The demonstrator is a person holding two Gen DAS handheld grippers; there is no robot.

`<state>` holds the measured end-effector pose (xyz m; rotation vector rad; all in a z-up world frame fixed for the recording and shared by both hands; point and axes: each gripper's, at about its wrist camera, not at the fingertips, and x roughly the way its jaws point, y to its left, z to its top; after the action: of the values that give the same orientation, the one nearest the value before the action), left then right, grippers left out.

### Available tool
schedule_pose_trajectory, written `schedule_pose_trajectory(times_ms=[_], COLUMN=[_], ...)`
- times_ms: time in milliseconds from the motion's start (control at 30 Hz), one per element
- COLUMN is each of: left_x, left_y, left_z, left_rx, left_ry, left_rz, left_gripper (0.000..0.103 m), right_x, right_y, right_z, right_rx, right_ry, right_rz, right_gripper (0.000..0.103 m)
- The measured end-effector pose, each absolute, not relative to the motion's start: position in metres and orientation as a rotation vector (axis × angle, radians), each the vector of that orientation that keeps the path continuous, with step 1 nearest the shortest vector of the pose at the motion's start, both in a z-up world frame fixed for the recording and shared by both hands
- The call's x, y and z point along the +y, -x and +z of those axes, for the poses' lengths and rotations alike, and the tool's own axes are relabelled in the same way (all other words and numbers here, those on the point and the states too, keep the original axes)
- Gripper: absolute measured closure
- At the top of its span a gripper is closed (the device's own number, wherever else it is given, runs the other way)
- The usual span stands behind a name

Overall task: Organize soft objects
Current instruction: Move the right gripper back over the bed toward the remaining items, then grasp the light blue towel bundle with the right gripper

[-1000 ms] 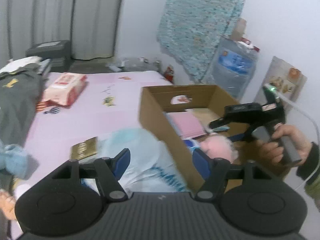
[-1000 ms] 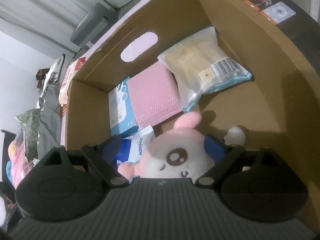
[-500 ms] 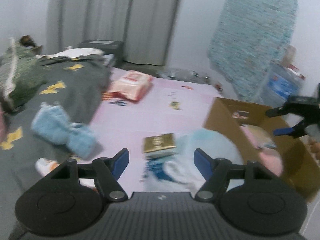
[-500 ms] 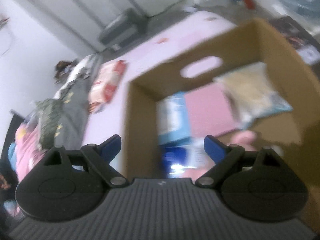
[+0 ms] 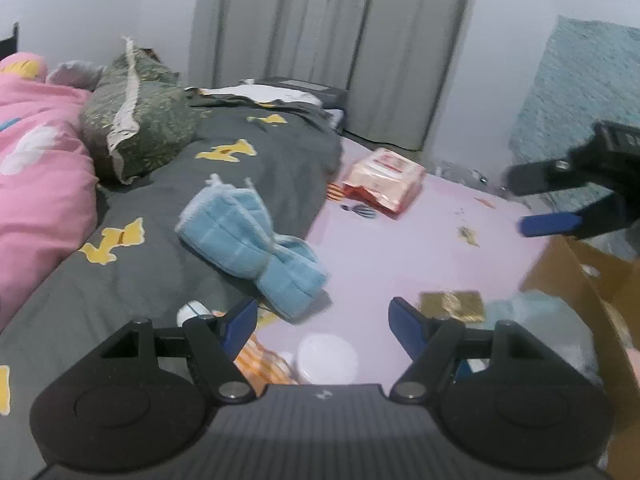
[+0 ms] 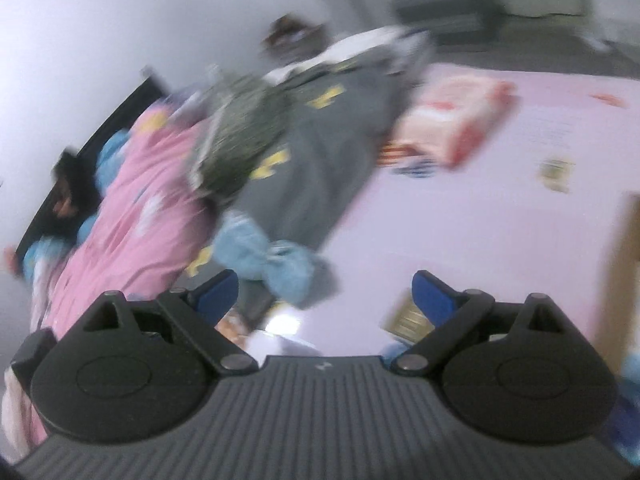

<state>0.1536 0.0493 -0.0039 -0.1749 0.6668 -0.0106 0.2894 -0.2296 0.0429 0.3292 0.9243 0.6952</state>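
Your left gripper point(image 5: 322, 314) hangs over the near part of the pink sheet point(image 5: 420, 248) with its blue-padded fingers spread wide and nothing between them. Your right gripper point(image 6: 325, 290) is likewise wide apart and empty; from the left wrist view you can see it point(image 5: 538, 204) held in the air at the far right, above the corner of the cardboard box point(image 5: 576, 280).

The light blue folded cloth point(image 5: 248, 240) lies just beyond your left gripper's left finger, at the edge where the dark grey blanket with yellow shapes point(image 5: 224, 184) meets the pink sheet. In the right wrist view, which is heavily blurred, the same blue cloth point(image 6: 264, 256) sits just beyond your right gripper's left finger.

Farther away on the sheet rests a red and white soft pack point(image 5: 384, 180). To the left, a green patterned cushion point(image 5: 136, 120) leans on the grey blanket, with a pink quilt point(image 5: 40, 160) further left still. A small gold packet point(image 5: 452, 306) lies near your left gripper's right finger, beside a pale blue bag point(image 5: 536, 320) that rests against the box wall. Close under the left gripper sit a white round lid point(image 5: 328, 356) and something orange striped point(image 5: 260, 364), partly hidden.
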Motion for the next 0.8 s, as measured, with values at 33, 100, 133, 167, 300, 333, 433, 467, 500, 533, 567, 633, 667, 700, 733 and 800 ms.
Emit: schedule_pose_trajectory(times_ms=[33, 100, 133, 167, 300, 333, 433, 467, 500, 533, 567, 633, 667, 700, 733, 800], left_x=[0.053, 0.061, 0.065, 0.069, 0.084, 0.088, 0.100, 0.103, 0.105, 0.107, 0.108, 0.110, 0.110, 0.110, 0.110, 0.109], left_y=[-0.159, -0.171, -0.176, -0.183, -0.209, -0.216, -0.233, -0.237, -0.241, -0.244, -0.247, -0.253, -0.255, -0.257, -0.259, -0.261], left_z=[-0.006, -0.010, -0.012, -0.014, -0.024, -0.027, -0.037, -0.039, -0.041, -0.043, -0.046, -0.050, -0.051, -0.053, -0.053, -0.052], left_rx=[0.665, 0.667, 0.668, 0.671, 0.697, 0.713, 0.755, 0.764, 0.770, 0.774, 0.778, 0.790, 0.792, 0.790, 0.789, 0.784], left_ry=[0.184, 0.206, 0.218, 0.232, 0.268, 0.277, 0.323, 0.335, 0.343, 0.345, 0.343, 0.344, 0.346, 0.347, 0.345, 0.342], left_rz=[0.003, 0.030, 0.041, 0.053, 0.089, 0.093, 0.108, 0.111, 0.115, 0.118, 0.119, 0.122, 0.122, 0.122, 0.123, 0.121], left_gripper=[0.030, 0.031, 0.031, 0.032, 0.034, 0.035, 0.038, 0.039, 0.040, 0.040, 0.040, 0.042, 0.042, 0.044, 0.045, 0.051], right_x=[-0.213, -0.180, -0.165, -0.147, -0.096, -0.086, -0.062, -0.055, -0.048, -0.042, -0.037, -0.031, -0.028, -0.024, -0.022, -0.020], right_y=[-0.297, -0.315, -0.324, -0.335, -0.366, -0.372, -0.390, -0.395, -0.400, -0.405, -0.409, -0.418, -0.422, -0.424, -0.426, -0.428], right_z=[0.042, 0.037, 0.034, 0.029, 0.008, 0.003, -0.016, -0.021, -0.026, -0.032, -0.037, -0.047, -0.052, -0.057, -0.062, -0.070], right_rx=[0.933, 0.961, 0.977, 1.001, 1.058, 1.069, 1.092, 1.096, 1.100, 1.106, 1.110, 1.119, 1.127, 1.137, 1.151, 1.187], right_ry=[-0.316, -0.293, -0.283, -0.272, -0.245, -0.243, -0.250, -0.257, -0.262, -0.265, -0.268, -0.277, -0.286, -0.293, -0.299, -0.326], right_rz=[0.726, 0.791, 0.817, 0.847, 0.898, 0.906, 0.932, 0.940, 0.948, 0.953, 0.958, 0.968, 0.974, 0.981, 0.989, 1.000], right_gripper=[0.009, 0.009, 0.009, 0.009, 0.009, 0.009, 0.010, 0.010, 0.010, 0.010, 0.011, 0.012, 0.012, 0.015, 0.018, 0.026])
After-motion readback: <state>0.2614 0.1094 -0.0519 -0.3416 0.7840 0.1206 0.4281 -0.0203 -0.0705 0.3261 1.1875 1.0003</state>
